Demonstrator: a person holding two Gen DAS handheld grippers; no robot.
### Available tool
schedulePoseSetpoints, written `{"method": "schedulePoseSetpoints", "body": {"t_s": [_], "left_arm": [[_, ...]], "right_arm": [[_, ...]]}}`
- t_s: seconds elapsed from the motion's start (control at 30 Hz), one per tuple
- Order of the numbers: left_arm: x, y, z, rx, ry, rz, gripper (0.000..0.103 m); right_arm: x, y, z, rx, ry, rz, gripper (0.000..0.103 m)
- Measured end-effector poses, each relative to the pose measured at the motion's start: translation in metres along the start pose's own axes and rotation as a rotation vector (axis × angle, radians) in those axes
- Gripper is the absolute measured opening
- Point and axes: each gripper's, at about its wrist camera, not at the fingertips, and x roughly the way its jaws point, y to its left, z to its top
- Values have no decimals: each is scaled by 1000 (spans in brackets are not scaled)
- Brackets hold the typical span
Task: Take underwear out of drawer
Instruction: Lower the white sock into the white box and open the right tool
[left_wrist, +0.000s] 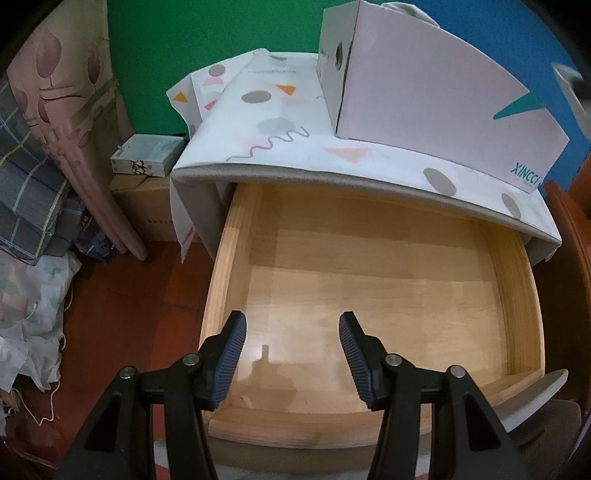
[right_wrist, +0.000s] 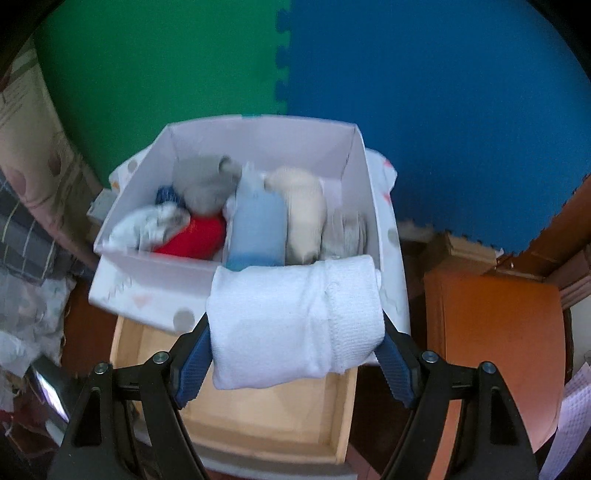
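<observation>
The wooden drawer (left_wrist: 517, 295) stands pulled out and its floor is bare in the left wrist view; its front part (right_wrist: 122, 343) also shows in the right wrist view. My left gripper (left_wrist: 291, 325) hangs open over the drawer's front, nothing between its blue pads. My right gripper (right_wrist: 295, 332) is shut on a rolled white piece of underwear (right_wrist: 295, 321), held above the drawer and just in front of a white cardboard box (right_wrist: 155, 258). That box holds several rolled garments, among them a blue roll (right_wrist: 256, 229), a cream roll (right_wrist: 306, 210) and a red one (right_wrist: 199, 234).
The box (left_wrist: 436, 92) sits on the cabinet top, which a white cloth (left_wrist: 280, 122) with coloured shapes covers. Piled fabric (left_wrist: 33, 206) and a small carton (left_wrist: 147, 155) lie left of the cabinet. An orange chair seat (right_wrist: 495, 325) stands at the right. Green and blue foam mats (right_wrist: 424, 92) line the wall.
</observation>
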Motion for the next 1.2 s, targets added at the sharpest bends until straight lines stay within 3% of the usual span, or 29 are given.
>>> {"method": "schedulePoseSetpoints", "body": {"t_s": [0.2,0.43,0.77,1.2], "left_arm": [[-1,0,-1,4,-8,6,54],[-3,4,-1,-17,-16,3,54],[-2,1,-1,3,-15,14,54],[-2,-2,-2,15,-15,24,54]], "right_arm": [[21,8,38,31,-21,-21,77],[58,9,62,51,14,-28,77],[99,7,54,59,63,-28,83],[80,4,51,58,37,-42,93]]}}
